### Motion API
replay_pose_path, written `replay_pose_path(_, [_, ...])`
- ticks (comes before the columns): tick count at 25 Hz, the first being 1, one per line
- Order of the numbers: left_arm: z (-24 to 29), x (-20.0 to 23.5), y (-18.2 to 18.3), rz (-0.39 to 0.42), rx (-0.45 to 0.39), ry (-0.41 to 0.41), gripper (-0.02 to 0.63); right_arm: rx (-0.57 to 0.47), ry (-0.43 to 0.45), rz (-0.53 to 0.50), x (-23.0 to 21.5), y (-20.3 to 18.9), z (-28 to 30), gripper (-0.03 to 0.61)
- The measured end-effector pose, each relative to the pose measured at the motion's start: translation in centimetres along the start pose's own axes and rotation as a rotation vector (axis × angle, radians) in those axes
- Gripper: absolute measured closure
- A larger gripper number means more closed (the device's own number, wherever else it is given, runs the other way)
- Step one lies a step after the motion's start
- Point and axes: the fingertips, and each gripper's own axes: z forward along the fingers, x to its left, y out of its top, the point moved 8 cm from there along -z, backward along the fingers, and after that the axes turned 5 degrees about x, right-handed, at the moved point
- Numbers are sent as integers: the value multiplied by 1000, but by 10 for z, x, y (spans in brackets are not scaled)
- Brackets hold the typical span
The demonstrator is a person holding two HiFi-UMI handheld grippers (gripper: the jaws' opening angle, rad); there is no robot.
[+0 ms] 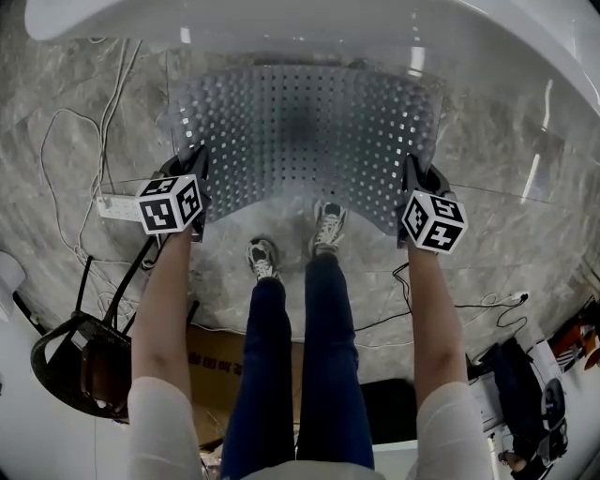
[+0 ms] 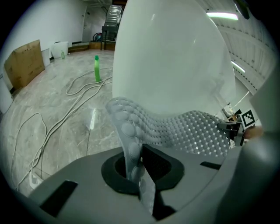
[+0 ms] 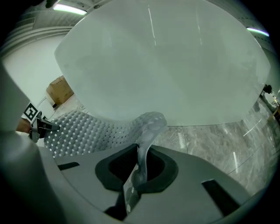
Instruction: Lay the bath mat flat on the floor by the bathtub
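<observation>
The bath mat (image 1: 309,141) is a translucent grey sheet full of small holes and studs, stretched between my two hands over the marble floor beside the white bathtub (image 1: 394,28). My left gripper (image 1: 199,192) is shut on the mat's near left corner, and my right gripper (image 1: 409,202) is shut on its near right corner. In the left gripper view the mat (image 2: 175,127) curls up out of the jaws toward the bathtub (image 2: 170,57). The right gripper view shows the mat (image 3: 92,129) bending away from the pinched corner, with the bathtub (image 3: 166,65) filling the background.
A person's two feet in sneakers (image 1: 295,242) stand just behind the mat. A power strip (image 1: 117,206) and loose cables (image 1: 66,169) lie on the floor at left, a dark chair (image 1: 80,356) at lower left. A green bottle (image 2: 96,68) stands farther off.
</observation>
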Motion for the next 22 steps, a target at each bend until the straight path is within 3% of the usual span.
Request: replay_pose_path(22, [55,7,-18,59,41,49,570,38,11,-57,-28,-28,60,538])
